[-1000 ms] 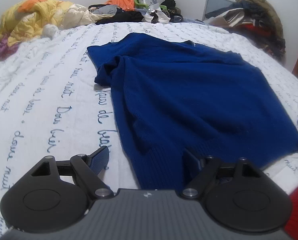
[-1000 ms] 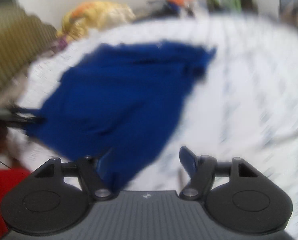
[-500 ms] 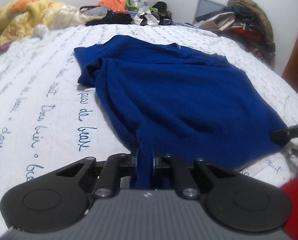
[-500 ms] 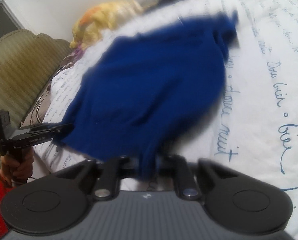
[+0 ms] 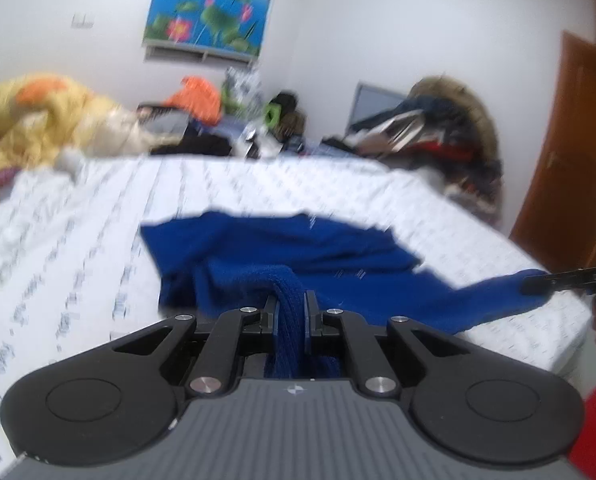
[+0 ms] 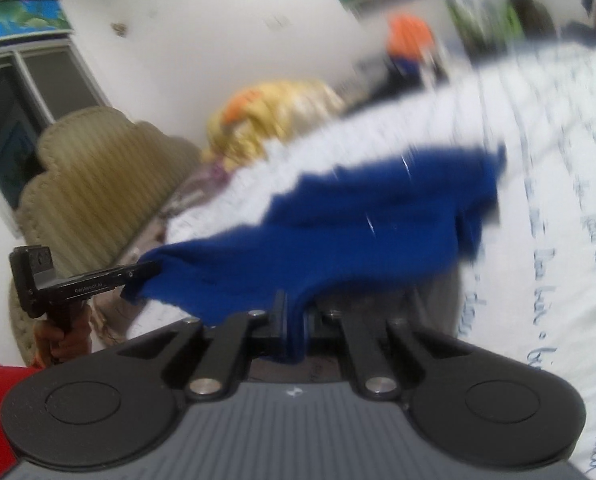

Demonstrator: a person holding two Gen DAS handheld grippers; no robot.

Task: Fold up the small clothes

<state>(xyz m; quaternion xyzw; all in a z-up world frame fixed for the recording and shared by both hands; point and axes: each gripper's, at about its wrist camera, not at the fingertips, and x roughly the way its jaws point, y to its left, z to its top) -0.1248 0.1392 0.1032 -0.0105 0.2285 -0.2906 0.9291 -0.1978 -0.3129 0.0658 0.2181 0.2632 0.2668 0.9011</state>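
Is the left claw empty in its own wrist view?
No, the left claw is shut on the blue sweater's hem.

a second ago both my grippers stood wide open at the near hem of the blue sweater [image 5: 281, 252], which lay flat on the bed [image 5: 97, 216]. since then the left gripper [image 5: 290, 309] has pinched the hem's ribbing and the right gripper [image 6: 293, 312] has clamped the other corner. both have come up, so the near edge now hangs stretched between them above the sheet, and the views tilt toward the wall.
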